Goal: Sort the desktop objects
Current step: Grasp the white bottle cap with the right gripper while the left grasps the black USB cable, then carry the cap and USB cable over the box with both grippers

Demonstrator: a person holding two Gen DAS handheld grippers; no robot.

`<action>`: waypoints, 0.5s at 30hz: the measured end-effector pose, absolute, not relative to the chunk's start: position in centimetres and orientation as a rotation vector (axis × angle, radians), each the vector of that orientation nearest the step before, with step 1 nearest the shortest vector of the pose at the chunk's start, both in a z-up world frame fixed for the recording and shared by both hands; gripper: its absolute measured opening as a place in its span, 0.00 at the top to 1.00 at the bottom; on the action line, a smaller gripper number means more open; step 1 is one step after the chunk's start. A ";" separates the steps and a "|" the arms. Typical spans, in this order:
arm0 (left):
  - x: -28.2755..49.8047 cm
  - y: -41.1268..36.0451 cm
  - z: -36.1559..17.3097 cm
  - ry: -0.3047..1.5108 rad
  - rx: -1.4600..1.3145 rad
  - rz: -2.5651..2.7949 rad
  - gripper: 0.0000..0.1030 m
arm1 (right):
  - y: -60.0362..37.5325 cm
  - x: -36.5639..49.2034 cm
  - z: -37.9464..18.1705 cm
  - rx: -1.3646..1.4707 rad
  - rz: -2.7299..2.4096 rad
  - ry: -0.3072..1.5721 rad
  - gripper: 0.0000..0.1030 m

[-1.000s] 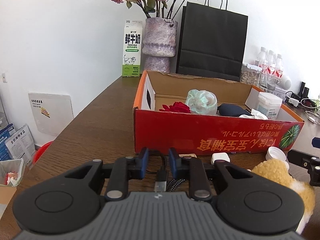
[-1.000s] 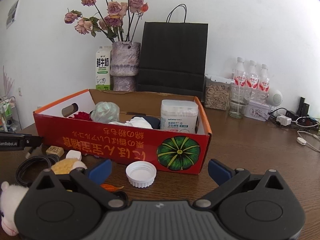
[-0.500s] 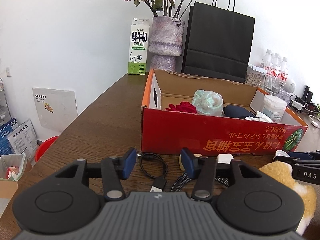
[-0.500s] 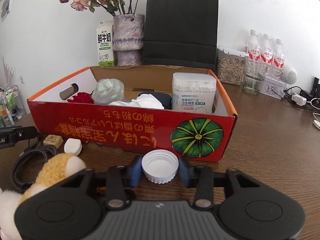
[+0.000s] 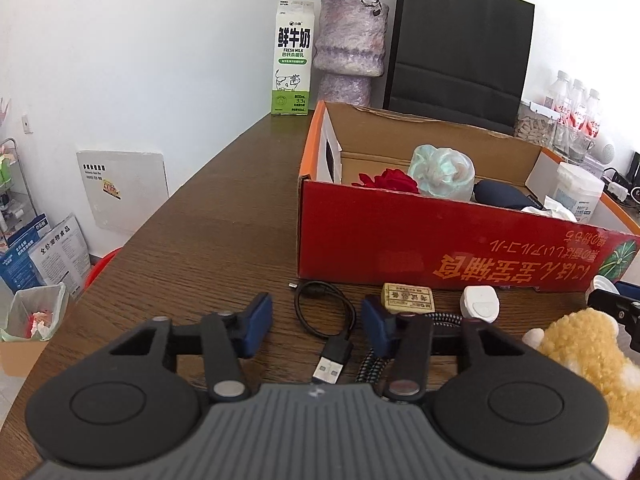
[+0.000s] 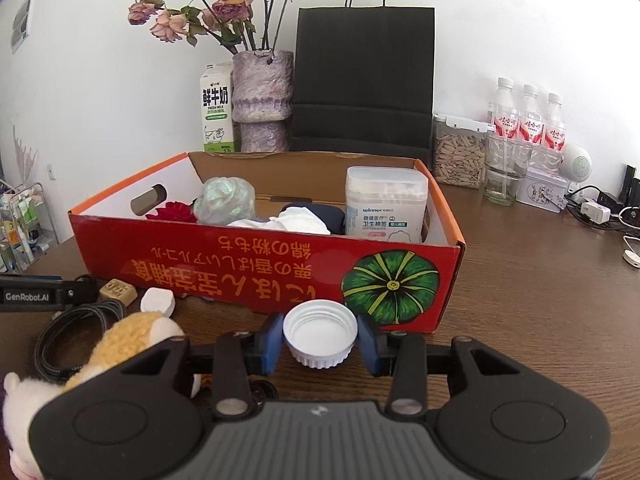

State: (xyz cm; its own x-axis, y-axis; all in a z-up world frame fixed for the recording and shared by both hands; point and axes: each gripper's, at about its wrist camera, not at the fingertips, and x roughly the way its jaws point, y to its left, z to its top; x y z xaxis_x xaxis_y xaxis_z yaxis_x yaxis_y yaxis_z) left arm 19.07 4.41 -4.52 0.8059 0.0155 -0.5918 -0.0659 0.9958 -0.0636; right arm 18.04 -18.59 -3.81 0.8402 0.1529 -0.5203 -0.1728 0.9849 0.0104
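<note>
Right wrist view: right gripper [image 6: 320, 338] clamped on white cap [image 6: 320, 332], six o'clock of red box [image 6: 256, 268]. Left gripper [image 5: 316, 320] closing, astride black cable [image 5: 324, 314], not pressing it.

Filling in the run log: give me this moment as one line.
left gripper: closing, cable between, no grip | right gripper: shut on cap | box: part filled

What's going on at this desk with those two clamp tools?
A person is tidying loose desk items into the red cardboard box using two handheld grippers. The right gripper is clamped on a white bottle cap just in front of the box. The left gripper is closing around a short black USB cable lying on the table, not yet pinching it.
</note>
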 end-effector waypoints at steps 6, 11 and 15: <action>19.1 3.4 -4.5 0.638 -0.020 0.038 0.68 | -18.6 18.0 -3.8 -0.038 0.177 0.542 0.62; 18.8 4.0 -4.4 0.625 -0.057 0.029 0.71 | -18.6 17.5 -3.6 -0.036 0.188 0.521 0.62; 18.4 4.2 -4.2 0.598 -0.069 0.039 0.71 | -18.6 16.8 -3.3 -0.040 0.186 0.486 0.62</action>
